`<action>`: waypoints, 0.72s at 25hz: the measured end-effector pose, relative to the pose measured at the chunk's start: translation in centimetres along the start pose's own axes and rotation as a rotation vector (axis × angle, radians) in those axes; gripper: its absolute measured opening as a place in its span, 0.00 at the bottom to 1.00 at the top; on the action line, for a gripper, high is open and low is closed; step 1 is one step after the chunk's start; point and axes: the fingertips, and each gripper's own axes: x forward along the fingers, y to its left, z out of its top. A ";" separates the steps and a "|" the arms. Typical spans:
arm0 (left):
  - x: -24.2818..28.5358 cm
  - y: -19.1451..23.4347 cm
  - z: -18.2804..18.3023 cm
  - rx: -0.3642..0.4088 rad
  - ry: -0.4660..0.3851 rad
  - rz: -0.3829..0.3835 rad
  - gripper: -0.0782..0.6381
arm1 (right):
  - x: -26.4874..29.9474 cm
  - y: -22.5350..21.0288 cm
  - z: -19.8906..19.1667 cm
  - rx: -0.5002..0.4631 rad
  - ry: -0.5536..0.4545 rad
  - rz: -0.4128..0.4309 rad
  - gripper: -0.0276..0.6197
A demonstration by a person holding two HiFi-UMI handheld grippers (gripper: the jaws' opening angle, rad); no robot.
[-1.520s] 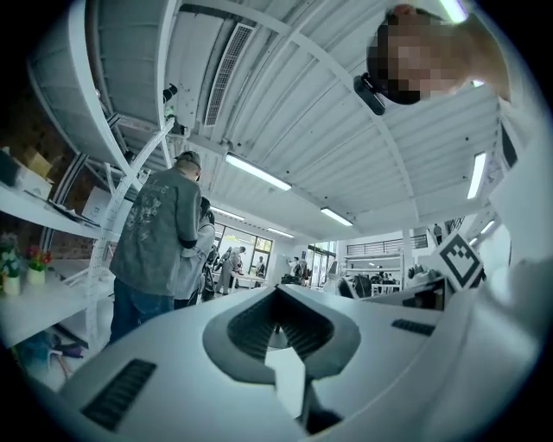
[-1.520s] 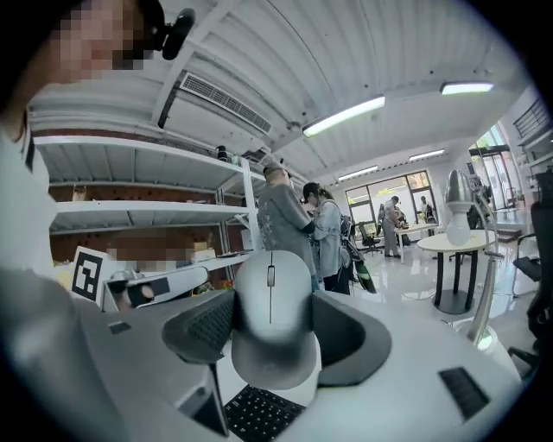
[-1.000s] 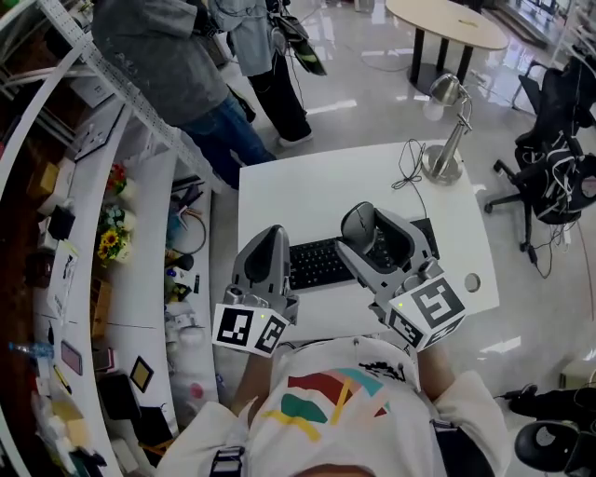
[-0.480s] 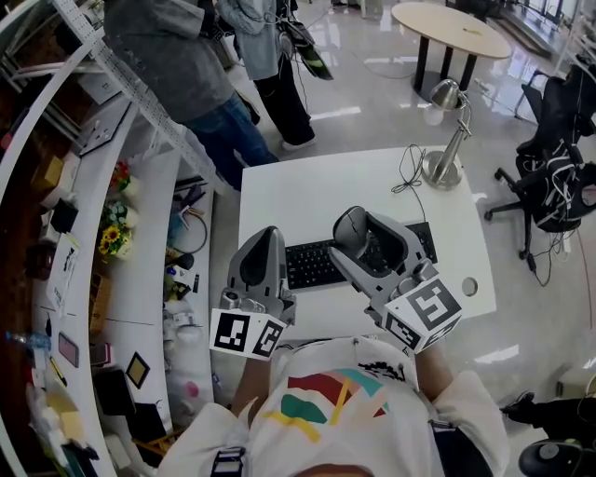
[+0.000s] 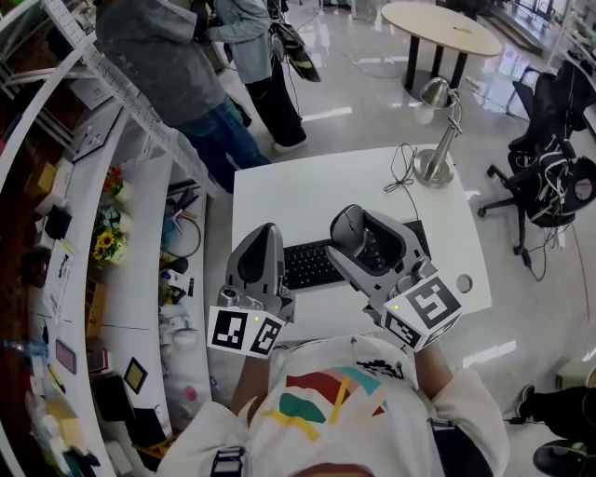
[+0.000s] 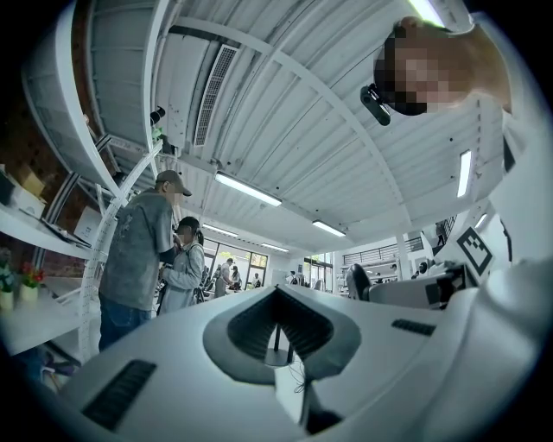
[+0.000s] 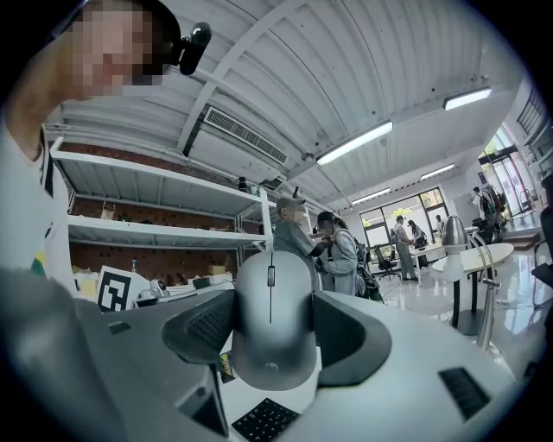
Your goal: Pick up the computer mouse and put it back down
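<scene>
A grey computer mouse (image 7: 272, 315) is held upright between the jaws of my right gripper (image 7: 273, 332), its scroll wheel facing the camera. In the head view the mouse (image 5: 347, 224) sits at the tip of the right gripper (image 5: 361, 235), lifted above the black keyboard (image 5: 310, 264) on the white desk (image 5: 307, 196). My left gripper (image 5: 260, 247) hovers over the desk's near left edge. Its jaws (image 6: 278, 332) are closed together with nothing between them and point up at the room.
A silver desk lamp (image 5: 438, 130) with a trailing cable stands at the desk's far right. Two people (image 5: 177, 65) stand beyond the far left corner. A cluttered shelf (image 5: 112, 242) runs along the left, an office chair (image 5: 559, 168) is at the right, and a round table (image 5: 442, 28) is behind.
The right gripper with the mouse has drifted slightly left and up over the keyboard. The left gripper has barely moved.
</scene>
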 end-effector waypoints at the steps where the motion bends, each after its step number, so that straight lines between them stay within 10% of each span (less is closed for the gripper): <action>1: 0.1 0.0 0.0 -0.001 0.000 -0.001 0.17 | 0.0 0.0 0.0 0.000 0.001 -0.001 0.48; 18: 3.7 -1.5 -5.6 -0.090 0.109 -0.075 0.17 | -2.4 -7.6 -0.9 0.019 0.031 -0.202 0.48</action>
